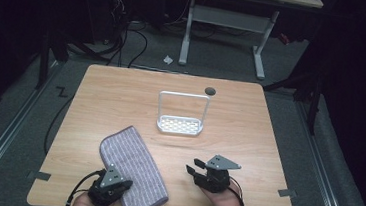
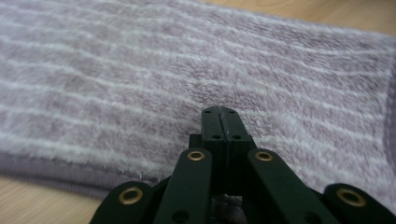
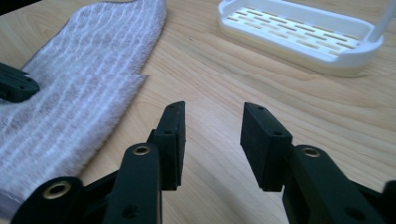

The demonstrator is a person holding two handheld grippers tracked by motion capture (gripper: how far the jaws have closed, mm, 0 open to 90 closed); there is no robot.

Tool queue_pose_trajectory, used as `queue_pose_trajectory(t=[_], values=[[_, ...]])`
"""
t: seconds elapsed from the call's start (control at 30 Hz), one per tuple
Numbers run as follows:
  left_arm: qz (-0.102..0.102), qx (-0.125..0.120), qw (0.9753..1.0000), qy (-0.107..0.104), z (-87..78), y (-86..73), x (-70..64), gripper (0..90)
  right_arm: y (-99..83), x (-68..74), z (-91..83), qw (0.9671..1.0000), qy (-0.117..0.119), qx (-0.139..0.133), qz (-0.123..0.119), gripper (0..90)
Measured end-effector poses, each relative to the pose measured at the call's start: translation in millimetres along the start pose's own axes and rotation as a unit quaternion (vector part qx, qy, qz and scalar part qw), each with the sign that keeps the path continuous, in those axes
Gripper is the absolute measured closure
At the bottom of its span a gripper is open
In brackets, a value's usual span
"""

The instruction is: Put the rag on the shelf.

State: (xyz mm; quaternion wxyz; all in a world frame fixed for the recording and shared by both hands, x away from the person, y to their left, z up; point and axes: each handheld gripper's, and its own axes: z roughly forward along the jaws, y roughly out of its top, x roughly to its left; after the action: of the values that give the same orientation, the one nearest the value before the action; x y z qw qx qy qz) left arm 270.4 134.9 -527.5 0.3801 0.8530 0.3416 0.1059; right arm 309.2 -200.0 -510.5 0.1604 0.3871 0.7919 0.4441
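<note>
A folded purple towel (image 1: 133, 164) with white stripes lies at the table's front left. My left gripper (image 1: 122, 184) rests over its near left edge. In the left gripper view the jaws are shut flat against each other (image 2: 220, 114), just above the towel's pile (image 2: 140, 79), with nothing seen between them. My right gripper (image 1: 193, 167) stands open over bare wood to the right of the towel. Its jaws (image 3: 212, 123) are spread wide with nothing between them. A white slotted rack (image 1: 180, 125) with a tall hoop handle stands mid-table.
The right gripper view has the towel (image 3: 84, 88) at its left, the left gripper's tip (image 3: 16, 86) on it, and the rack's tray (image 3: 299, 37) ahead to the right. A dark round hole (image 1: 210, 91) marks the wooden table (image 1: 249, 129) behind the rack. Cables and desk legs lie on the floor beyond.
</note>
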Motion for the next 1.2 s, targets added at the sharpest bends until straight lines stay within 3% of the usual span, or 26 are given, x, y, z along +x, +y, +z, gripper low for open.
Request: queue_pose_trajectory(t=[0.07, 0.1, 0.2, 0.23, 0.27, 0.4, 0.47, 0.53, 0.67, 0.83, 0.97, 1.13, 1.17, 1.2], values=[[0.019, 0.007, 0.9998, 0.005, -1.2, 4.3, -1.1, 89.9, 1.6, 4.0, 5.2, 0.9999, 0.01, 0.003, 0.001, 62.4], [0.013, -0.002, 0.9999, 0.01, -5.0, 5.9, 2.0, 85.8, 3.9, 7.0, 8.5, 0.9999, 0.015, 0.003, -0.002, 64.0], [-0.022, -0.037, 0.9989, 0.018, -19.2, 5.5, 17.9, 80.2, 15.5, 16.7, 23.7, 0.9993, 0.032, 0.012, -0.017, 70.4], [-0.049, -0.052, 0.9973, 0.019, -19.0, 3.3, 19.4, 79.1, 20.1, 19.9, 30.5, 0.999, 0.039, 0.017, -0.016, 71.4], [-0.034, -0.037, 0.9983, 0.028, -21.0, 0.6, 27.1, 77.8, 25.2, 23.5, 38.0, 0.9987, 0.042, 0.02, -0.022, 72.1], [-0.062, -0.04, 0.9959, 0.053, -20.3, -4.2, 46.9, 73.3, 46.7, 38.6, 75.0, 0.9977, 0.05, 0.029, -0.036, 73.9], [-0.086, -0.046, 0.9941, 0.047, -19.4, -4.0, 58.2, 74.2, 60.1, 51.3, 103.1, 0.9961, 0.061, 0.045, -0.046, 76.9], [-0.097, -0.035, 0.9939, 0.039, -14.3, -4.3, 65.6, 78.6, 65.4, 56.0, 119.0, 0.9946, 0.068, 0.062, -0.048, 79.3], [-0.103, -0.031, 0.9935, 0.037, -9.5, -5.5, 66.5, 78.8, 66.9, 63.2, 138.6, 0.9915, 0.059, 0.093, -0.069, 85.3], [-0.103, -0.035, 0.9936, 0.031, 0.0, 1.1, 62.5, 78.3, 58.9, 60.7, 129.2, 0.9903, 0.063, 0.1, -0.073, 87.2], [-0.084, -0.03, 0.9958, 0.024, 11.9, 11.8, 51.1, 78.0, 46.2, 57.6, 110.8, 0.991, 0.061, 0.097, -0.069, 87.1], [-0.065, -0.027, 0.9975, 0.006, 27.1, 25.1, 34.8, 77.2, 25.2, 51.7, 77.9, 0.9919, 0.053, 0.093, -0.069, 86.8], [-0.057, -0.029, 0.998, 0.003, 31.9, 28.7, 30.2, 77.3, 15.0, 44.5, 62.0, 0.9929, 0.052, 0.093, -0.053, 86.8], [-0.049, -0.028, 0.9984, 0.003, 34.7, 30.9, 27.5, 77.3, 15.0, 44.5, 62.0, 0.9929, 0.052, 0.093, -0.053, 86.8]])
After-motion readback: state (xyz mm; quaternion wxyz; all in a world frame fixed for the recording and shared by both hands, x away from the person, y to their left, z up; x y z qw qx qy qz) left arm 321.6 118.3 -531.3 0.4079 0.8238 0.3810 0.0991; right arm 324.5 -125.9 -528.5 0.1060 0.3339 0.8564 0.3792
